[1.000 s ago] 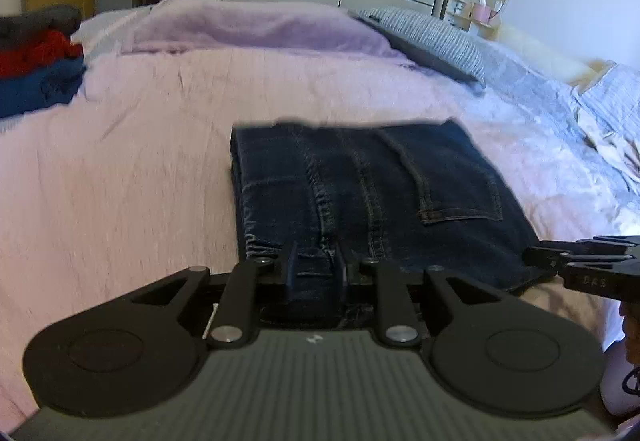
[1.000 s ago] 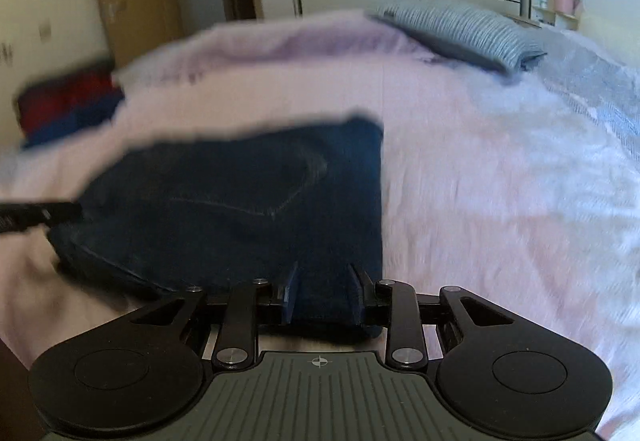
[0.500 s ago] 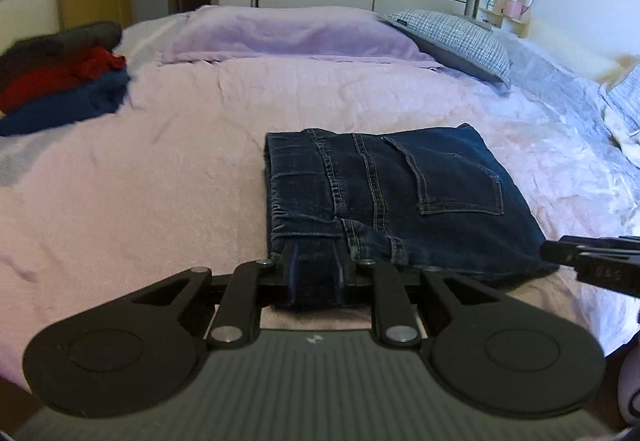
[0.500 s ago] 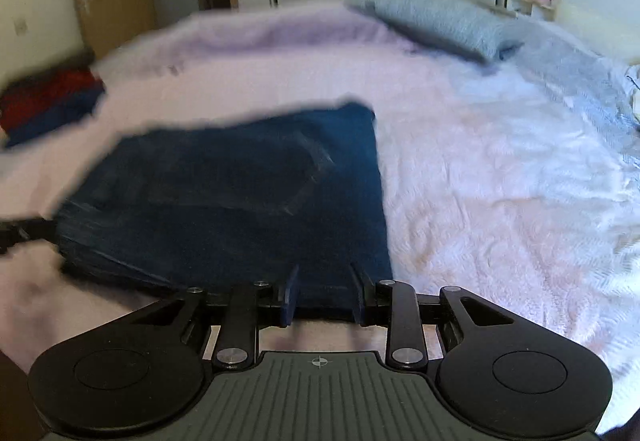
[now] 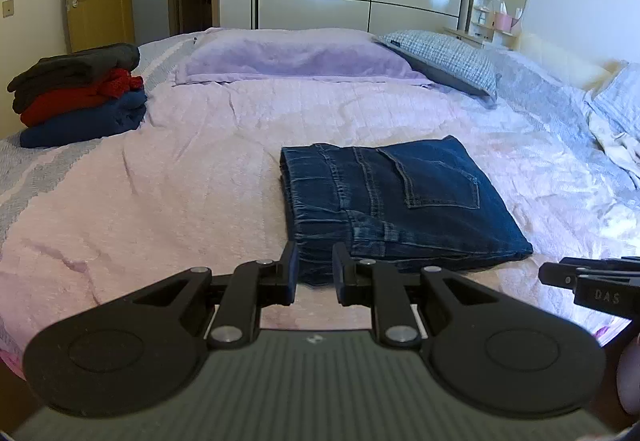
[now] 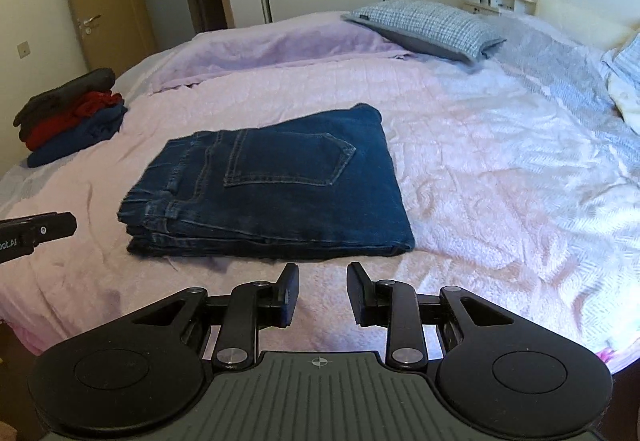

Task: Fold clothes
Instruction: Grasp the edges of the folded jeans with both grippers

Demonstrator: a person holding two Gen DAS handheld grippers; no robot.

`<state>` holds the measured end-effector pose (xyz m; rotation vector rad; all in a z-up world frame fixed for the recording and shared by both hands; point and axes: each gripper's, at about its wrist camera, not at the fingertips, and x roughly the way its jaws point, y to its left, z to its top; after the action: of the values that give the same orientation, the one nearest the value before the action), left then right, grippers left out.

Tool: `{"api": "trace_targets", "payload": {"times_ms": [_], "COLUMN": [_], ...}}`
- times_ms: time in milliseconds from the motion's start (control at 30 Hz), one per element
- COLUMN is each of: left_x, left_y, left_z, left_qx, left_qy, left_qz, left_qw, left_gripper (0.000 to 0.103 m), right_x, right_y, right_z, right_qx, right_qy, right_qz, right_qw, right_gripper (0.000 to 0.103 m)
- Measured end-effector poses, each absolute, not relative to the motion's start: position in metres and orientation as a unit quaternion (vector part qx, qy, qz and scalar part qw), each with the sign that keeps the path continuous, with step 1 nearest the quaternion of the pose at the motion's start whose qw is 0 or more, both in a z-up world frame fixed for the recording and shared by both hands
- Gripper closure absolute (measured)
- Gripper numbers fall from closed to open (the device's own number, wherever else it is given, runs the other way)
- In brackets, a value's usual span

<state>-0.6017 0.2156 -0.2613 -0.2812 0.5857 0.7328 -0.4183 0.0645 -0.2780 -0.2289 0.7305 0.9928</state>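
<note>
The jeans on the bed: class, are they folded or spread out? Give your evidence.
Folded. The jeans lie as a compact rectangle on the bedspread, stacked layers showing along the near edge, one back pocket on top. Both grippers are open and clear of them.

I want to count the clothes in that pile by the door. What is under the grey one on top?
Under the grey garment lies a red one, then a blue one on the bed. Whether more is tucked between them cannot be seen.

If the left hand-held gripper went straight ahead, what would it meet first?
Probably the near edge of the folded jeans, lying just beyond the open left hand-held gripper; depth is uncertain.
</note>
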Motion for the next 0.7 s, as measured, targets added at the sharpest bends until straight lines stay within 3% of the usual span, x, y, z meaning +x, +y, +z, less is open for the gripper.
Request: {"api": "trace_targets", "payload": {"times_ms": [300,500,700], "left_x": [-0.626,-0.571,-0.513], "left_y": [0.265,0.316,0.356], "left_z": [-0.259,-0.266,-0.313], "left_qx": [-0.167,-0.156,-0.139], "left_qy": [0.230,0.234,0.276], "left_qz": [0.305,0.264,0.225], "left_qw": [0.909,0.923,0.924], "left_gripper": [0.093,0.093,0.094], "right_x": [-0.433,-0.399,-0.352], "right_y": [0.111,0.167,0.228], "right_z": [-0.285,-0.282,-0.318], "right_qx": [-0.100,-0.074,-0.068], "right_qy": [0.353,0.327,0.308], "right_qz": [0.478,0.488,0.514], "right_qw": [0.798,0.806,0.798], "right_gripper": [0.073,0.073,0.073]}}
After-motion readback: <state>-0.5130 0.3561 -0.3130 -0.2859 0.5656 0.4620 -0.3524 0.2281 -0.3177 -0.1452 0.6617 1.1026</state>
